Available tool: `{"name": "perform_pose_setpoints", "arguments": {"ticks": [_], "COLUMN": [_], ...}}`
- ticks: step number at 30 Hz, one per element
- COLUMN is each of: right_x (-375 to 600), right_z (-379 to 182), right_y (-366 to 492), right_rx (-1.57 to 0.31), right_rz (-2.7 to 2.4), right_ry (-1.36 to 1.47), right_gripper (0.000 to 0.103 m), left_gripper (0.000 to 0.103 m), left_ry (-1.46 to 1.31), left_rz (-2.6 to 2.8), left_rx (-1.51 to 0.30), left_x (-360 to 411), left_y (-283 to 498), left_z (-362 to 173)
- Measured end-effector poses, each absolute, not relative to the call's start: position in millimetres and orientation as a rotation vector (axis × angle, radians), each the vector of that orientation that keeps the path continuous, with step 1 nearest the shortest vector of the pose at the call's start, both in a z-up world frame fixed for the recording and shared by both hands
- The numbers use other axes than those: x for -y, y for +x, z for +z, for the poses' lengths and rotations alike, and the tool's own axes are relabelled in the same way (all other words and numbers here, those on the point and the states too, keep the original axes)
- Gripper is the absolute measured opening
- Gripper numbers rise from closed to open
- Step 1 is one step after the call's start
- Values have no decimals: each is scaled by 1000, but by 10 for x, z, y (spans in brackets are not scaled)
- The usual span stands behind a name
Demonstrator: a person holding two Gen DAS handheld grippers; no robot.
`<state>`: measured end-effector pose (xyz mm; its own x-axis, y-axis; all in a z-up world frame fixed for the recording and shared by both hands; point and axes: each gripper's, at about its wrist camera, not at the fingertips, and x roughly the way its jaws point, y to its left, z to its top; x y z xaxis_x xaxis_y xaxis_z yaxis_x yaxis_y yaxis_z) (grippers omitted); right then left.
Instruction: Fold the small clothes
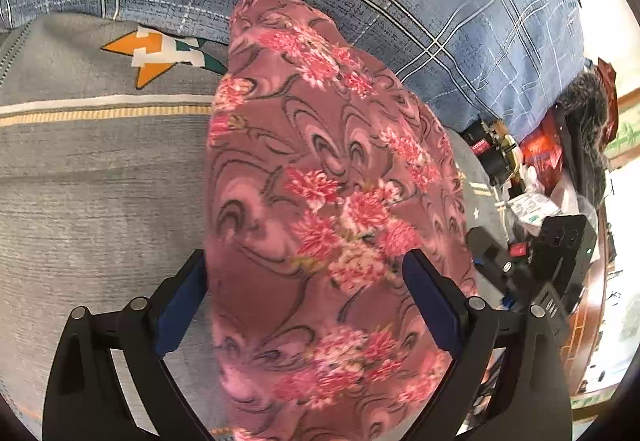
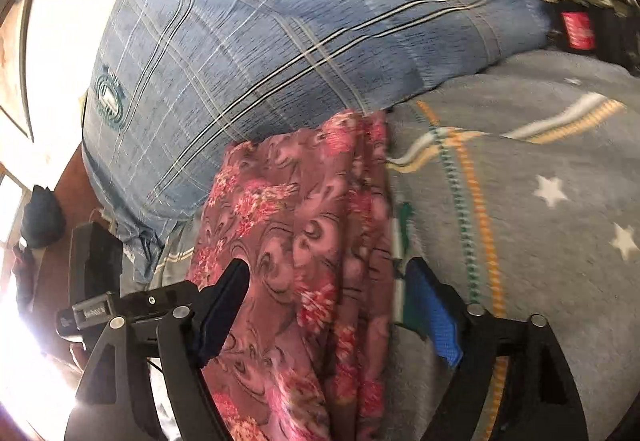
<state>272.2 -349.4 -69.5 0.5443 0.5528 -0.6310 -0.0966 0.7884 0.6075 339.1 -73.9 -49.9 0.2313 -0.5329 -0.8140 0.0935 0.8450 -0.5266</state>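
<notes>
Pink floral garment (image 1: 320,201) lies bunched on the grey blanket (image 1: 80,181), top end against the blue plaid pillow (image 1: 400,1), lower end cut off by both frames. Left gripper (image 1: 306,273) and right gripper (image 2: 324,281) both spread wide astride it, pads not pressing. Right-wrist view is motion-blurred; folds hard to read.

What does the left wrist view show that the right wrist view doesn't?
Left wrist only: the left gripper, jaws open with the floral cloth between them, an orange arrow print on the grey blanket, and clutter with red bags at the right edge.

Right wrist only: the right gripper, jaws open over the cloth's creased edge, white stars on the blanket, a green crest on the blue plaid pillow, and bright glare at left.

Both: floral cloth, grey blanket, plaid pillow.
</notes>
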Motion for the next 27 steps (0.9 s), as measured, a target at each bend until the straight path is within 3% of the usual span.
{"name": "perform_pose_setpoints", "arguments": {"ticks": [4,8,9,10,11,12,14,15,27], "right_x": [3408,3490,3459,3415,3380,3355,3286,3294,2719], "right_z": [-703,-719,-717,-713,-705,-683,-588,-548,42], "right_y": [2778,2708,2705,2696,2674,2646,2591,2557,2060], "right_rx": [-930,-925,-919,-916,-913,-900,-874,-862,-751], "right_rz": [474,491,468,426,395,381,349,340,297], "right_ry": [561,543,517,474,426,398,346,329,168], "right_gripper": [84,74,72,59,48,46,32,30,26], "left_gripper": [96,96,88,78,58,43,25,22,21], "left_ry": [-412,-458,-457,-441,-410,-377,-390,-400,-363], "left_rz": [-447,-461,-449,-421,-394,-360,-350,-359,-356], "left_rx": [-1284,-1275,-1266,-1252,-1246,-1234,-1197,-1187,-1051], "left_x": [743,688,698,711,732,738,673,647,369], "left_y": [3378,3363,3355,3336,3330,3316,3265,3244,2624], "left_z": [-502,-526,-519,-500,-484,-460,-377,-343,231]}}
